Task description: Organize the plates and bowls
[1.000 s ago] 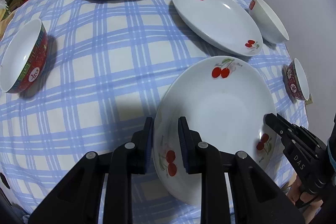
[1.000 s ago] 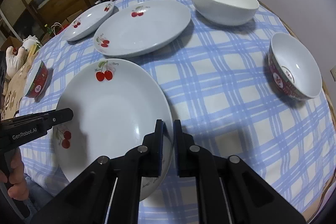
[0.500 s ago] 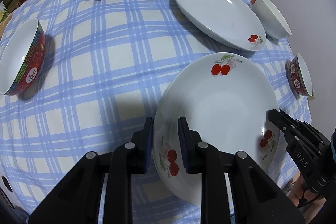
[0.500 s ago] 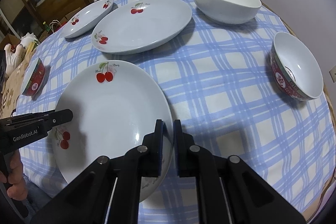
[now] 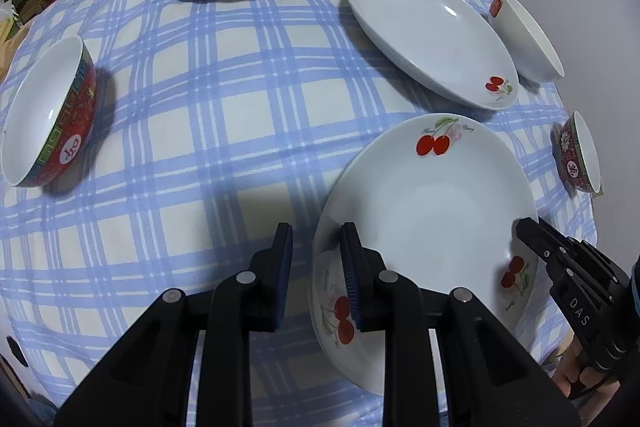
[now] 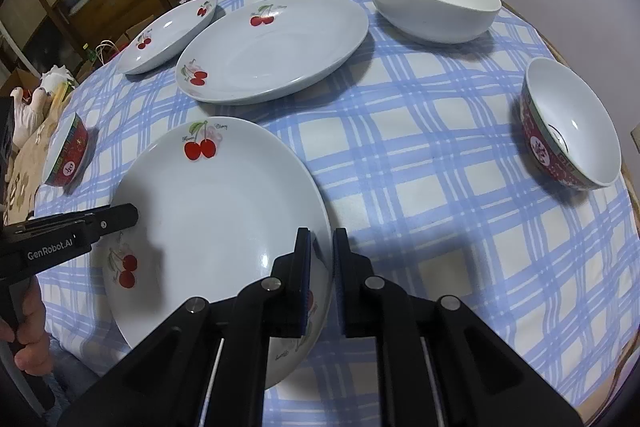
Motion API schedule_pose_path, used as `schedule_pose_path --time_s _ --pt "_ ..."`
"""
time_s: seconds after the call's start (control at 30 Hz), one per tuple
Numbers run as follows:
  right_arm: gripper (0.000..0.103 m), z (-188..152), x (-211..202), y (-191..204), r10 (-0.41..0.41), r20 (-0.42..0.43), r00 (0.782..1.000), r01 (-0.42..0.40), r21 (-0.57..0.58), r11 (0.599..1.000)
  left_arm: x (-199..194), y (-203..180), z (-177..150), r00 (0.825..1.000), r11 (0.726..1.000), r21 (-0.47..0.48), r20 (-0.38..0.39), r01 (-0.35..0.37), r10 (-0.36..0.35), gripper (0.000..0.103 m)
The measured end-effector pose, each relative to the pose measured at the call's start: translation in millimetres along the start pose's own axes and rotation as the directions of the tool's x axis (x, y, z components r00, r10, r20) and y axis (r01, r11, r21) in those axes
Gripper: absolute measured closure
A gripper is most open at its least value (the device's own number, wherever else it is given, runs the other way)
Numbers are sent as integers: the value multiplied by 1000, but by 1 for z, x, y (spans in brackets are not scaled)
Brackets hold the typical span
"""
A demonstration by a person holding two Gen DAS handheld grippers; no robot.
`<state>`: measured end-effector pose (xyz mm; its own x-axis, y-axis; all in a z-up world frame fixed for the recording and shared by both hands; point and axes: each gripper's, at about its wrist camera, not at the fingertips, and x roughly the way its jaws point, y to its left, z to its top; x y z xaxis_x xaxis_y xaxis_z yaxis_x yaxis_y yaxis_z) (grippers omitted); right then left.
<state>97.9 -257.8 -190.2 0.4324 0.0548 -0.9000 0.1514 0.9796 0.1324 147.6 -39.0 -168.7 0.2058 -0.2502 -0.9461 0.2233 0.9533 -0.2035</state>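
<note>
- The left claw point(image 5: 316, 267) points steeply down at the table point(image 5: 192, 131), its jaws astride the left rim of the near cherry plate point(image 5: 432, 211); the inner pad touches the rim, the outer one stands clear.
- That plate sits at the table's near edge, both claws on it.
- The right claw point(image 6: 321, 267) tilts down likewise; its jaws are opening around the plate's right rim.
</note>
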Motion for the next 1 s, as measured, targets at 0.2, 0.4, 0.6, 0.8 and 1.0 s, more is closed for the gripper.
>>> schedule_pose_path --time_s 0.2,0.4,0.6,0.8,1.0 --pt "85 4 -7 0 26 34 999 -27 12 1000 -13 -1 3 1000 1000 2 23 -12 12 79" --pt "83 14 -34 4 86 157 984 -86 -10 996 -46 -2 13 992 999 6 124 -39 37 70" --pt "47 23 -50 4 82 239 967 -79 -21 997 -67 -4 30 974 992 27 196 -121 114 45" --pt "0 46 -61 -2 3 320 947 -11 22 1000 -86 -18 53 946 977 81 279 -196 167 14" --pt "0 73 -64 -7 -5 353 936 1 10 1000 -83 -22 82 943 977 97 293 -191 155 10"
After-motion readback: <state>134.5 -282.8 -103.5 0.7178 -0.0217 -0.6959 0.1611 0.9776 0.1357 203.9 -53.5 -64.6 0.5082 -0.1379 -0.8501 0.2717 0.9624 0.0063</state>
